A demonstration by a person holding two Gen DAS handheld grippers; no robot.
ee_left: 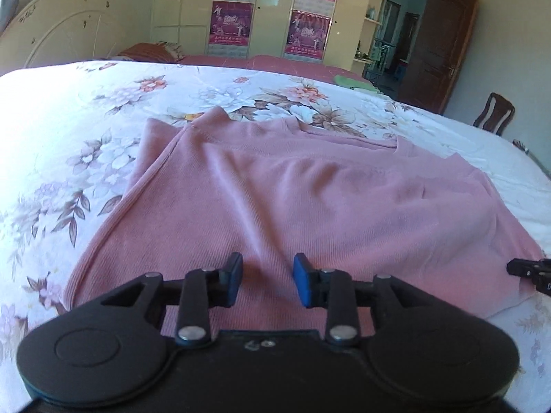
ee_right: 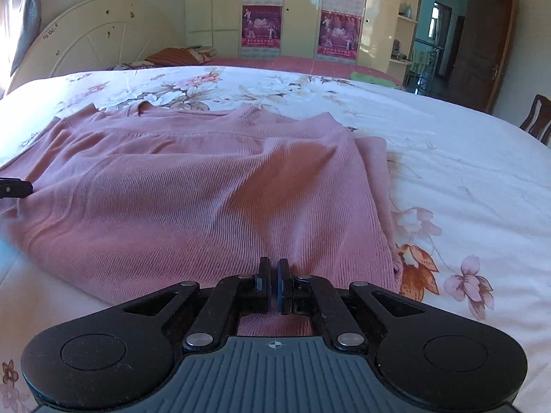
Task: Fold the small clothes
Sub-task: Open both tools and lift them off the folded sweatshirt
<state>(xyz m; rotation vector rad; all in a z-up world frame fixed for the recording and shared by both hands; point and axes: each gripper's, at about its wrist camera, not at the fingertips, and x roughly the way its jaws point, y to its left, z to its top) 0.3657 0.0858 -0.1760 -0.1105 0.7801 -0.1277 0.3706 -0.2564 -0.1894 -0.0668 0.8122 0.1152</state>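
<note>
A pink ribbed garment [ee_left: 292,199] lies spread on the flowered bed sheet [ee_left: 69,110], with one side folded in along a seam on the left. My left gripper [ee_left: 268,277] hovers low over its near part, open, blue pads apart, with only flat cloth under the gap. In the right wrist view the same garment [ee_right: 193,199] fills the middle. My right gripper [ee_right: 273,284] is shut at its near right part, pads together just over the fabric; I cannot see cloth pinched between them. Each gripper's black tip shows at the edge of the other's view [ee_left: 530,272] [ee_right: 13,187].
The bed runs far left and right of the garment. A white headboard [ee_right: 103,41] stands at the back left, wardrobes with posters [ee_right: 296,17] behind. A wooden chair [ee_left: 494,113] and an open door [ee_left: 437,51] are at the right. A green cloth [ee_right: 372,78] lies on the far bed edge.
</note>
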